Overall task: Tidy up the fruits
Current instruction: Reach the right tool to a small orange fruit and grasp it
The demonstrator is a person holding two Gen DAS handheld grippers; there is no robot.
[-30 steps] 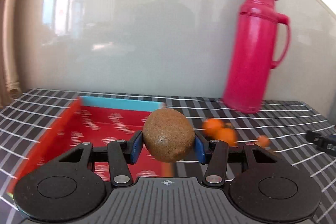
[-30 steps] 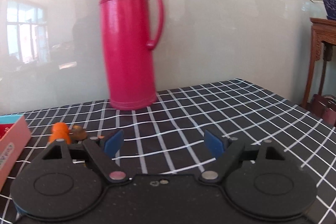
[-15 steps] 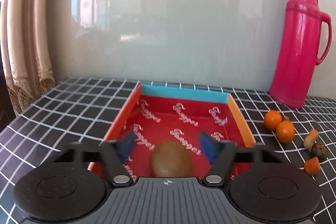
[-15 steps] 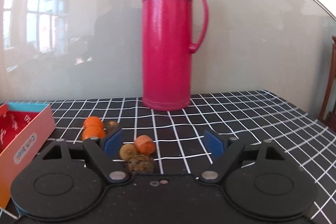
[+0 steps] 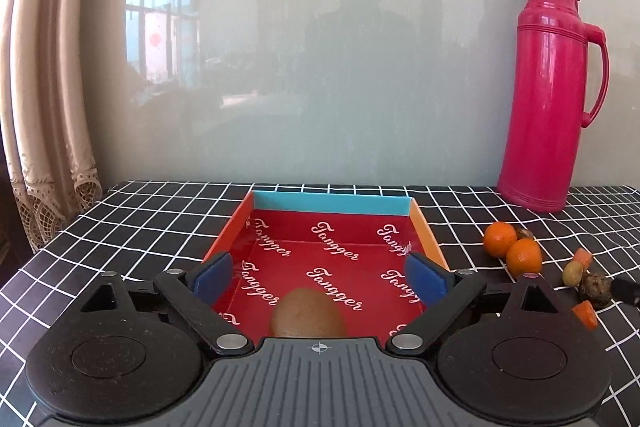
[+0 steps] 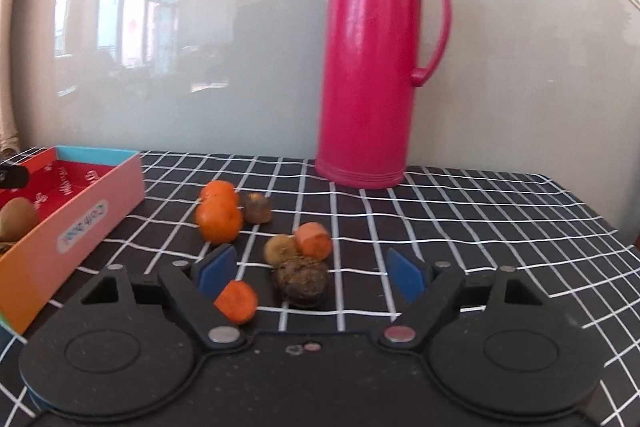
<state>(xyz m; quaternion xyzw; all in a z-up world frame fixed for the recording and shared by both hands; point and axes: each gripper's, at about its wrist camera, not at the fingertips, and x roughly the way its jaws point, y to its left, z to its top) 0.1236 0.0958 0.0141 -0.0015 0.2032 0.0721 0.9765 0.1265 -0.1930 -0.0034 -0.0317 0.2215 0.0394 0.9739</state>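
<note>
A brown kiwi (image 5: pixel 308 313) lies on the floor of the red box (image 5: pixel 332 203), free of my left gripper (image 5: pixel 319 275), whose jaws are opening wide above it. The kiwi (image 6: pixel 16 219) also shows inside the box (image 6: pixel 80 223) in the right wrist view. My right gripper (image 6: pixel 312 267) hangs low over loose fruit with its jaws closing a little and the pads touching nothing. Between the pads lie a dark wrinkled fruit (image 6: pixel 300 279), a carrot piece (image 6: pixel 236 301) and a small yellow-brown fruit (image 6: pixel 280 249). Two oranges (image 6: pixel 218 219) sit just beyond.
A tall pink thermos (image 6: pixel 372 67) stands at the back against the glass wall. Another carrot piece (image 6: pixel 314 239) and a brown fruit (image 6: pixel 258 207) lie among the loose pile. The black checked tablecloth (image 6: pixel 480 227) runs to the table's right edge. A curtain (image 5: pixel 40 107) hangs at the left.
My left gripper opened and let the kiwi drop into the red box. The right gripper swung left towards the loose fruit, which now lies between its fingers.
</note>
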